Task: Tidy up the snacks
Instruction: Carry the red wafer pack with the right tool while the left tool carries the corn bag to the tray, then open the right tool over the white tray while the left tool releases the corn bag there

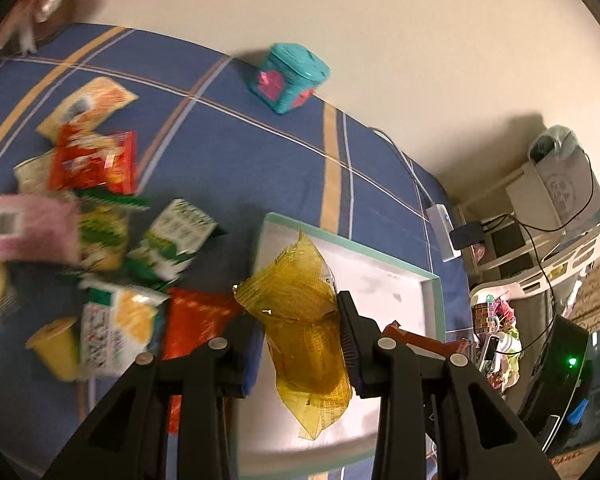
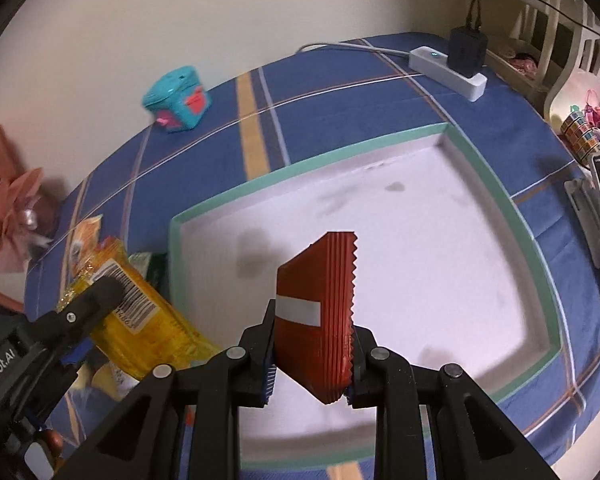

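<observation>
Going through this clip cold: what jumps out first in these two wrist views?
Each gripper is clamped on a snack over the white tray: the left gripper grips a crinkled yellow packet at the tray's edge, the right gripper a red packet above its bare middle. A jumble of loose snack packets litters the blue plaid cloth beside the tray.

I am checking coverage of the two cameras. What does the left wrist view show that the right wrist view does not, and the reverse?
Only the left wrist view shows the loose snack pile on the blue cloth. Only the right wrist view shows the box's bare white floor and the right hand-held gripper shut on the red packet. Both show the teal-rimmed box, the teal container and the yellow packet in the left hand-held gripper.
</observation>
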A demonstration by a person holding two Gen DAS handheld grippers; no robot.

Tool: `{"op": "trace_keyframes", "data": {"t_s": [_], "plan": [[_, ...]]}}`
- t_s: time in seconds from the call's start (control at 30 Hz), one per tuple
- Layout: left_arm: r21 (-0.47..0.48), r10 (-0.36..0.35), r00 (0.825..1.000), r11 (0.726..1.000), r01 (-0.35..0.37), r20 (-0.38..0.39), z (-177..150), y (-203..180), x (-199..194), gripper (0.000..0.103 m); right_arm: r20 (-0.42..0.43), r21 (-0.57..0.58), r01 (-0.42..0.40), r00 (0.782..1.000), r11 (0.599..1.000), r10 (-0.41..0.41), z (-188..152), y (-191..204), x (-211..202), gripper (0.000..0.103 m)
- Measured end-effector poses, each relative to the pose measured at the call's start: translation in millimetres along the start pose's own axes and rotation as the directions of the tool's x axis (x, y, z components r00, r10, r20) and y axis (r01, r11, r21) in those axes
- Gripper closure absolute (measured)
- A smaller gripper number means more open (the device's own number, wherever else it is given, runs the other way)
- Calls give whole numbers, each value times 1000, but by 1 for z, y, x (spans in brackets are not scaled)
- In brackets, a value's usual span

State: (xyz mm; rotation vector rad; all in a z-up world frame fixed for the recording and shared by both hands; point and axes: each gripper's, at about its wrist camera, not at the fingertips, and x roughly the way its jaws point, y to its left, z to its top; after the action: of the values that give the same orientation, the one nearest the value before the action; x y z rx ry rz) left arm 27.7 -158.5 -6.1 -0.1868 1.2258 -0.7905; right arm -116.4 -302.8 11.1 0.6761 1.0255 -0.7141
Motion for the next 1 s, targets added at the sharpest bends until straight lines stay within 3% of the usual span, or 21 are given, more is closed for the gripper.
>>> {"op": "trace_keyframes", "data": {"t_s": [0.33, 0.53, 0.6, 0.67, 0.83, 0.93, 1.0], "plan": [[62, -23, 999, 998, 25, -34, 10, -24, 52, 67, 5, 64, 42, 999, 997, -42, 30, -25, 17, 76], [78, -11, 999, 997, 14, -38, 10, -30, 52, 66, 23, 65, 41, 999, 997, -42, 36, -28, 10, 74], [83, 2, 1000, 997, 0, -30, 11, -33, 44, 62, 26, 54, 46, 999, 997, -48, 35, -27, 6, 74], [95, 32, 999, 995, -30, -25, 13, -35, 36, 52, 30, 46, 49, 998, 998, -51, 35, -26, 1, 74], [107, 119, 993, 987, -118, -7, 15, -31, 16, 41, 28, 33, 61, 998, 998, -62, 30, -23, -8, 73], [125, 236, 972, 965, -233, -13, 14, -26, 7, 35, 24, 24, 66, 998, 998, -66, 24, -21, -12, 72], [137, 307, 952, 943, -302, -13, 11, -21, 2, 31, 18, 16, 66, 998, 998, -66, 19, -20, -13, 66]]}}
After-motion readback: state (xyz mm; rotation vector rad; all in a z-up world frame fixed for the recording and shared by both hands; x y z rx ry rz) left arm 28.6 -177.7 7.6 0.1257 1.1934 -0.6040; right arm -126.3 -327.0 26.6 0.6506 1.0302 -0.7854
